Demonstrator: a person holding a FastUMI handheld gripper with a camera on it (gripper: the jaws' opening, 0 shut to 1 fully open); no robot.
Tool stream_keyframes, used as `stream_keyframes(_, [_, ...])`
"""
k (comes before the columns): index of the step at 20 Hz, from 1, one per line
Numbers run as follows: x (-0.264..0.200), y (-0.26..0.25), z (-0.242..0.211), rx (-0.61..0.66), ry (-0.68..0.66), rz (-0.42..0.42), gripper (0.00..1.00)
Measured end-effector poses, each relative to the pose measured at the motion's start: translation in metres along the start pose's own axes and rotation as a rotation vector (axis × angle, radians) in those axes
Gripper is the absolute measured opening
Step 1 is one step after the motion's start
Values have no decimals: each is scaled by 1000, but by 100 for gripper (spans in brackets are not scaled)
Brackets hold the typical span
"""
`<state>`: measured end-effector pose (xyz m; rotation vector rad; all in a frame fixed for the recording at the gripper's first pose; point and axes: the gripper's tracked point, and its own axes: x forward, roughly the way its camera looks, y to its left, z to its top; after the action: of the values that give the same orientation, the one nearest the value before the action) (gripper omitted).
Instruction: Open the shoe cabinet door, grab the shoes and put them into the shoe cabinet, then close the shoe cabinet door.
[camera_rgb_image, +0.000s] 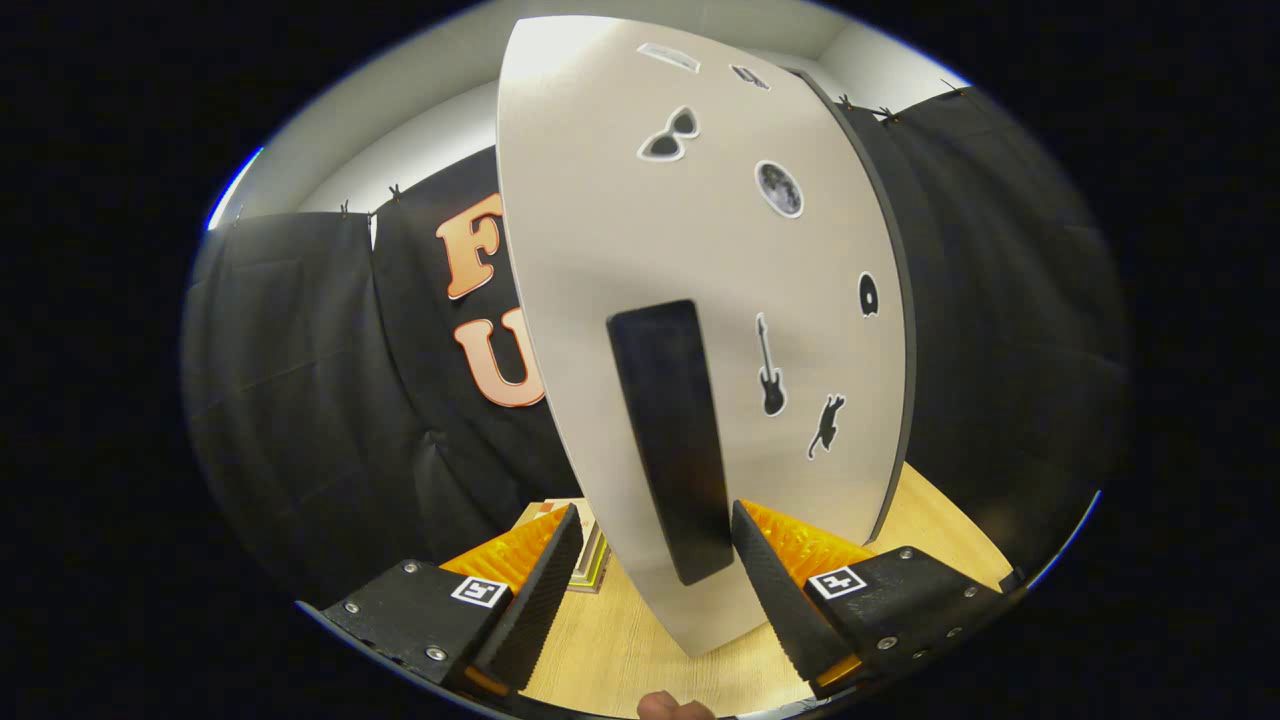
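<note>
The pale grey shoe cabinet door (640, 260) was seen close ahead, tilted, its face dotted with small black stickers (771, 368) — a guitar, a cat, sunglasses, a moon. A long black bar handle (672, 440) was mounted upright on it. The tool (655, 570) was held apart, the handle's lower end set between its fingers, neither pad clearly pressed on it. Light wooden worktop (620, 650) lay below — a stack of flat items (590, 560) was noted beyond the left finger.

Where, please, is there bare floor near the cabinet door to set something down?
Bare wooden floor lies between the fingers, below the door edge, and a strip runs right of the door to the black cloth. It is crowded ahead: the open gripper straddles the black handle, with a flat multicoloured object just left.
</note>
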<state>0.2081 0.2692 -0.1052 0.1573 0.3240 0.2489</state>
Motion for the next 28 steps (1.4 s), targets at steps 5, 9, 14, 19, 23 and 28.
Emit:
stream_keyframes(5, [12, 6, 5, -40, 2, 17, 94])
stream_keyframes(9, [19, 12, 8, -69, 13, 44, 94])
stream_keyframes(14, [30, 16, 15, -74, -1, 68, 94])
stream_keyframes(19, [46, 19, 18, -66, 9, 81, 94])
stream_keyframes(23, [59, 19, 19, -84, 1, 74, 94])
stream_keyframes(28, [70, 18, 21, -93, -6, 65, 94])
